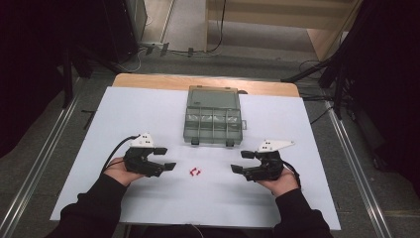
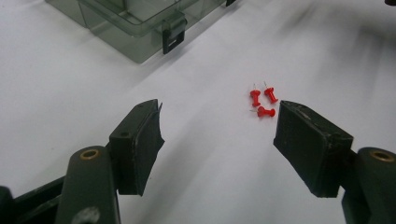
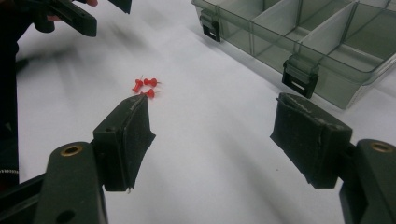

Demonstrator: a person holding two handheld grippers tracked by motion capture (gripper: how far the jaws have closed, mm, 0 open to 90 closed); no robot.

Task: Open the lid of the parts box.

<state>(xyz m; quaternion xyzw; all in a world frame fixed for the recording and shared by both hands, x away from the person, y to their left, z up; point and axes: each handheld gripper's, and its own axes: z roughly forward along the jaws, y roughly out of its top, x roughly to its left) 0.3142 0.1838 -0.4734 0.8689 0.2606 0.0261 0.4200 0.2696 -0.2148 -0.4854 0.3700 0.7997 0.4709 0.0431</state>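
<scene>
Red push pins (image 2: 262,101) lie flat, their points aimed different ways.

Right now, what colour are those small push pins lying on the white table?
Red; the three small plastic push pins show best in the left gripper view.

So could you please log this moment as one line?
left tongs: open, empty | right tongs: open, empty | red pushpins: on table between them | organizer box: open

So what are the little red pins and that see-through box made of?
The red push pins look like glossy plastic heads with thin metal points: the heads shine, and the tips look grey and fine. The compartment box looks like smoky clear plastic, since you can see its dividers through the walls. Its latches look darker, probably plastic too.
</scene>
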